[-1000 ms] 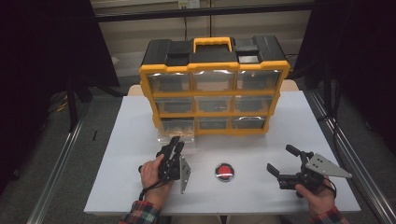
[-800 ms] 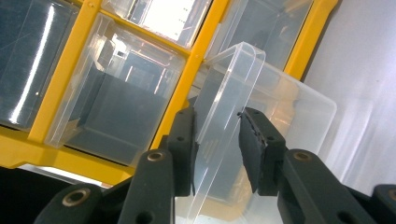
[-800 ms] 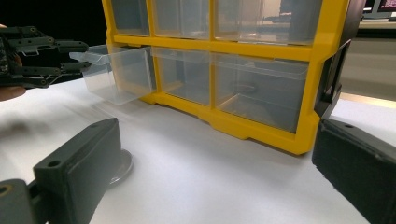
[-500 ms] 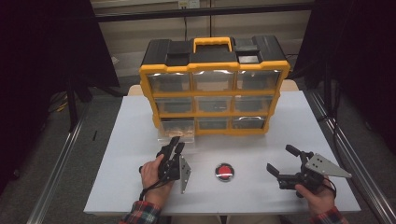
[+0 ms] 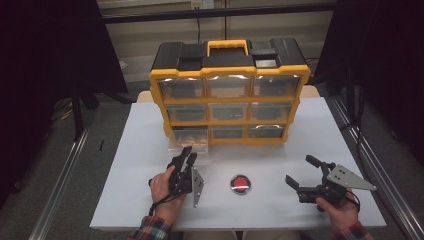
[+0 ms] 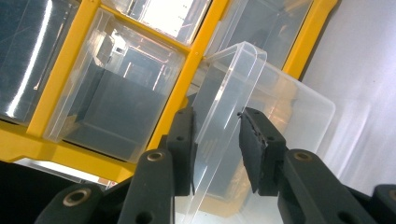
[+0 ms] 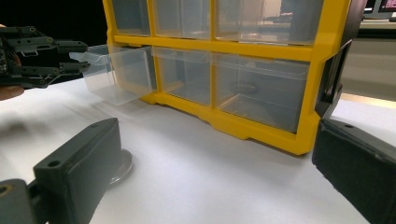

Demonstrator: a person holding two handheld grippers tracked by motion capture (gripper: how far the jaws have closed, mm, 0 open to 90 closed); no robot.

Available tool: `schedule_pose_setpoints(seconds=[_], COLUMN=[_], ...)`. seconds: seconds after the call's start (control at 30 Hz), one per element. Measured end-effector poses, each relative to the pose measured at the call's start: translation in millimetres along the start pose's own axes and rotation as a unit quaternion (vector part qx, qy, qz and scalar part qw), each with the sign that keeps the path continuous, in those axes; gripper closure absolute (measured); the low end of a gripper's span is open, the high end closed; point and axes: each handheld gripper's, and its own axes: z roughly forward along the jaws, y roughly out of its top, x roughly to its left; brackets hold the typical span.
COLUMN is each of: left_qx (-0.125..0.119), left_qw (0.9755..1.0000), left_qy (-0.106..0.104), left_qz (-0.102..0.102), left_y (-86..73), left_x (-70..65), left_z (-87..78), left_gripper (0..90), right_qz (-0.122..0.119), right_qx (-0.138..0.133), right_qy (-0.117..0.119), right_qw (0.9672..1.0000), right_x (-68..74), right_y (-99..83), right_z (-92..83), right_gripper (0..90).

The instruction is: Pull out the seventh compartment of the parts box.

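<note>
A yellow and black organizer [image 5: 227, 102] with clear drawers stands at the back of the white table [image 5: 320, 135]. Its bottom-left clear drawer [image 5: 189, 144] is pulled partly out. My left gripper [image 5: 187, 154] is shut on that drawer's front lip; in the left gripper view the lip [image 6: 224, 107] runs between the two black pads [image 6: 254, 149]. In the right gripper view the pulled-out drawer [image 7: 116, 70] shows with the left gripper [image 7: 70, 56] at its lip. My right gripper [image 5: 300, 170] rests near the table's front right, open wide with nothing between its jaws.
A round red and silver disc [image 5: 240, 183] lies on the table between the two hands; its rim [image 7: 123, 168] peeks out beside my right gripper's left jaw. The other drawers sit closed in the organizer [image 7: 252, 49]. Metal rails run along both sides of the table.
</note>
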Motion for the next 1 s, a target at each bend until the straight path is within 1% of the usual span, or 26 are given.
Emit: schedule_pose_setpoints(seconds=[0.03, 0.07, 0.1, 0.2, 0.23, 0.27, 0.33, 0.37, 0.4, 0.47, 0.5, 0.53, 0.6, 0.63, 0.67, 0.7, 0.73, 0.77, 0.83, 0.87, 0.9, 0.93, 1.0], left_qx=[-0.002, -0.003, -0.002, -0.003, -0.008, 0.001, -0.001, -0.002, -0.008, -0.015, -0.013, -0.015, -0.015, -0.013, -0.015, -0.013, -0.012, -0.009, -0.009, -0.011, -0.008, -0.009, -0.007], left_qw=[1.0, 1.0, 1.0, 1.0, 0.9999, 0.9998, 0.9996, 0.9993, 0.9989, 0.9981, 0.9977, 0.9968, 0.9958, 0.9948, 0.9944, 0.9936, 0.9926, 0.9922, 0.9892, 0.987, 0.9858, 0.9837, 0.9823], left_qy=[-0.005, -0.005, -0.006, -0.004, 0.002, 0.004, 0.006, 0.004, 0.009, 0.01, 0.008, 0.011, 0.01, 0.01, 0.013, 0.01, 0.015, 0.014, 0.016, 0.016, 0.015, 0.017, 0.017], left_qz=[-0.001, -0.002, -0.006, -0.004, -0.01, -0.02, -0.029, -0.038, -0.045, -0.059, -0.066, -0.078, -0.09, -0.1, -0.104, -0.111, -0.12, -0.124, -0.145, -0.16, -0.167, -0.179, -0.186], left_y=[-0.3, -0.4, -0.6, -0.4, -0.4, -0.8, -1.0, -1.2, -1.2, -0.7, -0.3, -0.1, 0.9, 1.3, 1.9, 2.0, 2.5, 2.8, 3.3, 3.6, 4.0, 4.4, 4.7], left_x=[0.5, 0.5, 0.1, 0.9, 1.1, 1.1, 1.7, 2.1, 2.4, 2.4, 2.4, 2.1, 2.3, 1.6, 1.8, 1.8, 1.4, 2.7, 3.4, 2.8, 3.2, 2.7, 4.5], left_z=[0.3, 0.4, 0.3, 0.4, 1.0, -0.1, 0.4, 0.7, 1.0, 0.3, -0.5, -1.0, -3.0, -4.1, -4.6, -5.5, -6.1, -7.1, -8.6, -9.0, -10.0, -10.5, -12.2], left_gripper=[66.7, 66.7, 66.6, 66.1, 65.3, 62.0, 58.1, 56.0, 52.9, 50.3, 48.1, 45.5, 43.7, 41.6, 40.4, 40.1, 38.5, 36.3, 33.1, 31.6, 30.7, 29.6, 27.8], right_qz=[0.0, 0.0, 0.0, 0.0, -0.002, 0.0, 0.001, 0.001, 0.002, 0.001, 0.002, 0.002, 0.001, 0.002, 0.002, 0.001, 0.002, 0.003, 0.002, 0.002, 0.001, 0.002, 0.002], right_qx=[0.0, 0.0, 0.0, 0.0, 0.0, -0.001, 0.001, 0.003, 0.001, 0.001, 0.0, 0.0, 0.001, 0.001, 0.0, 0.0, 0.0, 0.0, 0.001, 0.001, 0.001, 0.001, 0.001], right_qy=[0.001, -0.001, -0.001, 0.001, 0.001, 0.0, 0.0, 0.0, 0.0, 0.001, 0.001, 0.001, 0.001, 0.001, 0.002, 0.002, 0.003, 0.001, 0.0, 0.001, 0.001, 0.002, 0.002], right_qw=[1.0, 1.0, 1.0, 1.0, 1.0, 1.0, 1.0, 1.0, 1.0, 1.0, 1.0, 1.0, 1.0, 1.0, 1.0, 1.0, 1.0, 1.0, 1.0, 1.0, 1.0, 1.0, 1.0], right_x=[0.0, 0.1, 0.1, 0.1, 0.0, 0.1, 0.0, 0.0, -0.2, -0.3, -0.3, -0.3, -0.3, -0.1, -0.3, -0.3, -0.3, -0.2, -0.1, -0.1, -0.1, -0.2, -0.1], right_y=[0.0, 0.1, 0.0, 0.0, 0.0, 0.0, -0.2, -0.3, -0.2, -0.2, -0.3, -0.3, -0.2, -0.2, -0.2, -0.2, -0.2, -0.2, -0.1, -0.2, -0.1, -0.1, -0.1], right_z=[0.0, -0.1, 0.0, 0.1, 0.0, 0.0, 0.1, 0.2, 0.4, 0.1, 0.3, 0.3, 0.2, 0.0, 0.2, 0.2, 0.4, 0.2, 0.1, 0.1, 0.1, 0.2, 0.1], right_gripper=[1.4, 1.4, 1.4, 1.5, 1.6, 1.6, 1.5, 1.5, 1.6, 1.6, 1.6, 1.6, 1.6, 1.6, 1.6, 1.6, 1.6, 1.6, 1.6, 1.6, 1.6, 1.6, 1.6])
